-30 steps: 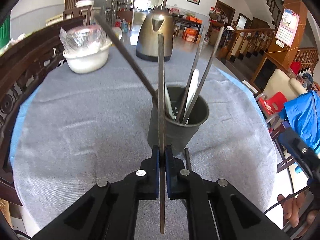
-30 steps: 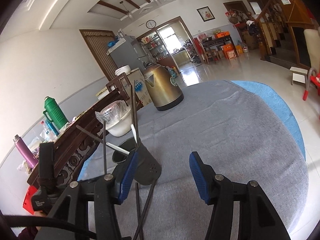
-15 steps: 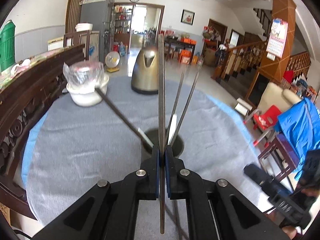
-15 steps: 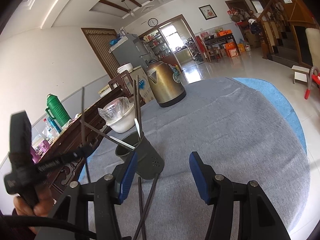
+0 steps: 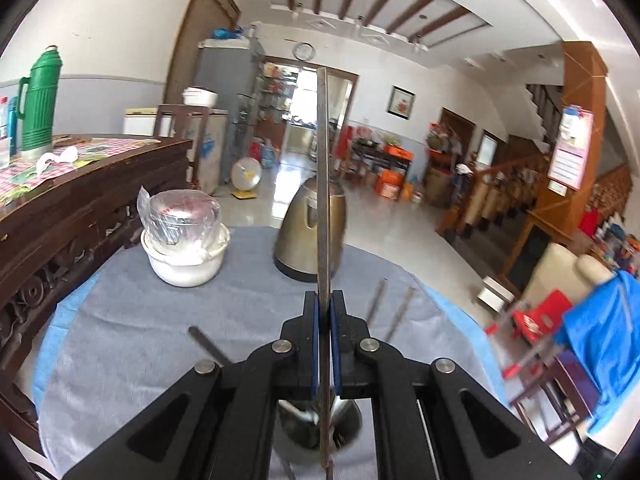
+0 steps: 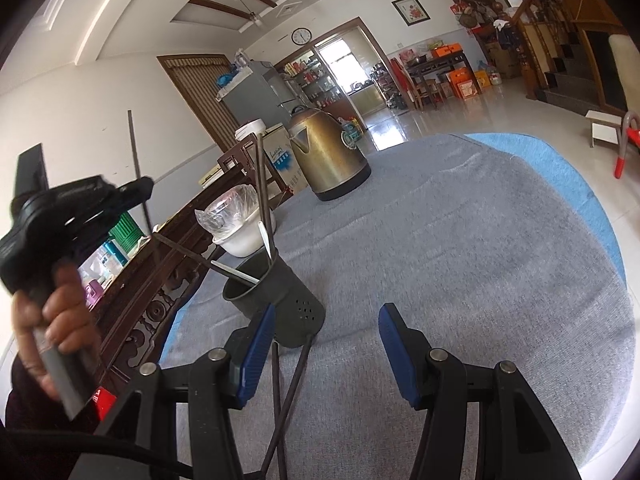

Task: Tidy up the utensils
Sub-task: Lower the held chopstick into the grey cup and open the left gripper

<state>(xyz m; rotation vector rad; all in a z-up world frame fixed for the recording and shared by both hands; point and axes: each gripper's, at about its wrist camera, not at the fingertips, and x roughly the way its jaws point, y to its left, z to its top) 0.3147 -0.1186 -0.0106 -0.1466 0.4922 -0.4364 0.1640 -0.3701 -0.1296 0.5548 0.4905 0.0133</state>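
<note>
My left gripper is shut on a thin dark chopstick and holds it upright above the dark grey utensil holder. The holder shows low between the gripper's arms. In the right wrist view a hand holds the left gripper high at the left, left of the holder, with the chopstick standing in it. The holder contains several chopsticks and a white spoon. My right gripper is open just right of the holder with nothing between its fingers. Two loose chopsticks lie on the cloth beside its left finger.
A brass kettle stands at the back of the round table with its grey cloth. A white bowl with a plastic-wrapped container sits at the table's left edge beside a carved wooden rail. Bare cloth spreads to the right.
My left gripper has risen with the chopstick and tipped upward, so the holder has dropped to the bottom of its view. The right gripper has stayed where it was, still open.
</note>
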